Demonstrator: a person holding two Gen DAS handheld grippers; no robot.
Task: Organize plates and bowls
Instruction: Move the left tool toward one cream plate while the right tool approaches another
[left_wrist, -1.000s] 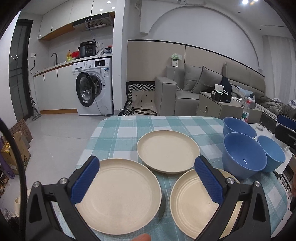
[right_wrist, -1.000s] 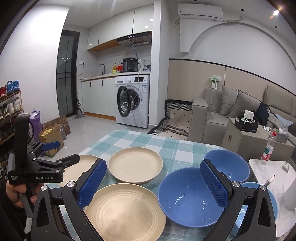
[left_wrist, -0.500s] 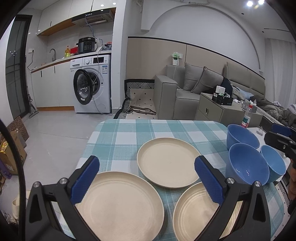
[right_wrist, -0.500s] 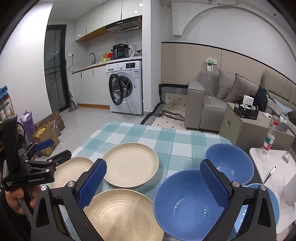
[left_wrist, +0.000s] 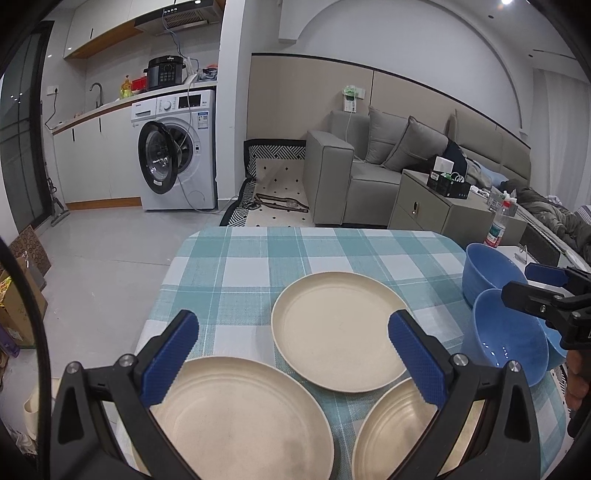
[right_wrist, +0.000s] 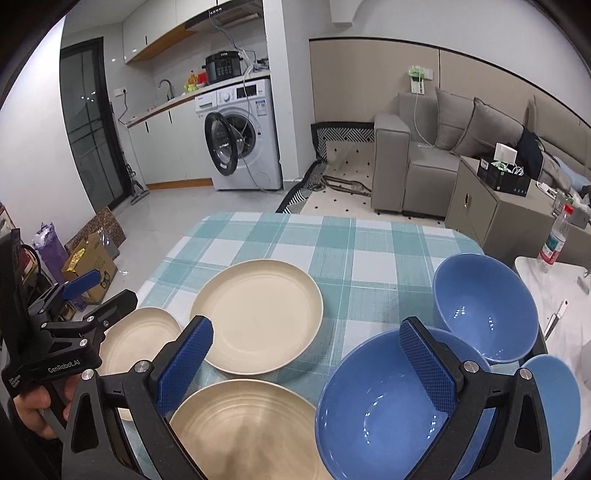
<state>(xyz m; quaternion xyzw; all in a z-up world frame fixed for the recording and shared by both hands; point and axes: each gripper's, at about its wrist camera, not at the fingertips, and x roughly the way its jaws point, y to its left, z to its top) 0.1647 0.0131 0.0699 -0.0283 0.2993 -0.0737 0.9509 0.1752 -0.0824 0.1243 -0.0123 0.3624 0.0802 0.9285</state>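
Teal-and-white checked tablecloth (left_wrist: 258, 266) over the table. At 11 o'clock, white washing machine (left_wrist: 181, 147) with round door hanging open; black cooker (left_wrist: 164, 72) on top, faucet (left_wrist: 96, 88) along the counter farther left. At 1 o'clock, grey sofa (left_wrist: 369, 173) with 2 cushions, grey cabinet (left_wrist: 428, 210) just beside it carrying a black box (left_wrist: 448, 186). Plastic bottle (right_wrist: 556, 240) at 3 o'clock. Patterned mat (right_wrist: 343, 162) on floor at 12. Cardboard boxes (right_wrist: 92, 258) at 9 o'clock.
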